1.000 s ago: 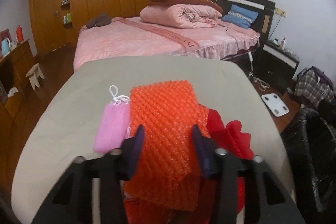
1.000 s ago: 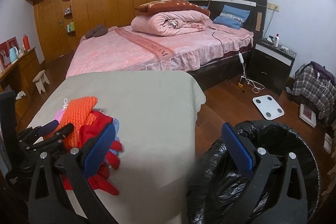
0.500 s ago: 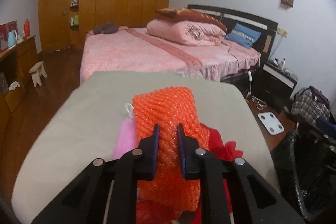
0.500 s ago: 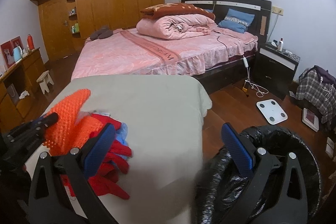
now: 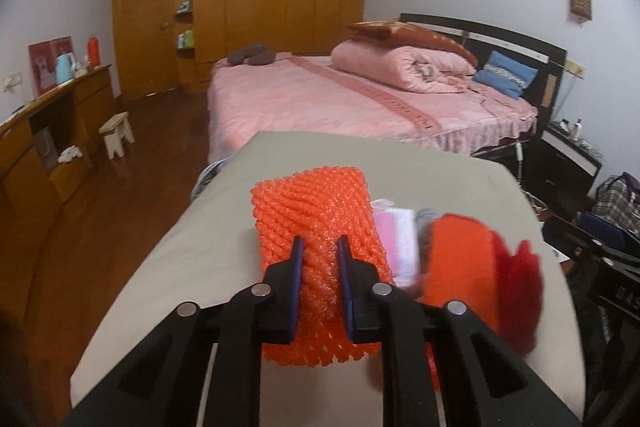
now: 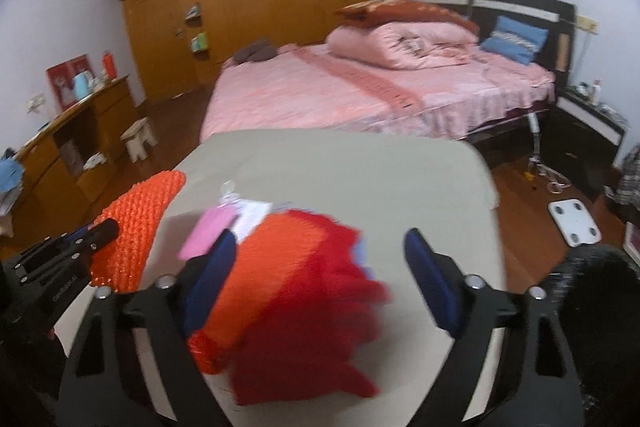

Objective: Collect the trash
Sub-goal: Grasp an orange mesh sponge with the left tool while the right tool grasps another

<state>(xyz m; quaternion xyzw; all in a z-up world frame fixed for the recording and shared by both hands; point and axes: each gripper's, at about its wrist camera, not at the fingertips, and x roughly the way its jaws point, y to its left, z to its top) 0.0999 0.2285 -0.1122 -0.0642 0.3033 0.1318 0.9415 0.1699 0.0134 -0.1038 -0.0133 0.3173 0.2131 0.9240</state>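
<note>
An orange foam net [image 5: 316, 211] is pinched in my left gripper [image 5: 318, 247], which is shut on it and holds it just above the beige-covered table [image 5: 320, 155]. From the right wrist camera the net [image 6: 136, 223] hangs at the left, apart from the pile. My right gripper [image 6: 320, 239] is over a blurred pile of red and orange trash [image 6: 312, 287], its jaws closing with the pile between them. The right pad stands off the pile. A pink pouch [image 6: 208, 231] and white paper lie just behind the pile.
A black trash bag [image 6: 600, 287] stands off the table's right edge. Beyond the table is a pink bed [image 6: 360, 87], with a black nightstand [image 6: 584, 131] and a white scale [image 6: 574, 219] on the wooden floor. A wooden dresser [image 5: 52, 131] and stool line the left.
My left gripper closed on the orange net and carried it up and left, off the pile. My right gripper swung left from the trash bag to over the red pile, its jaws narrowing.
</note>
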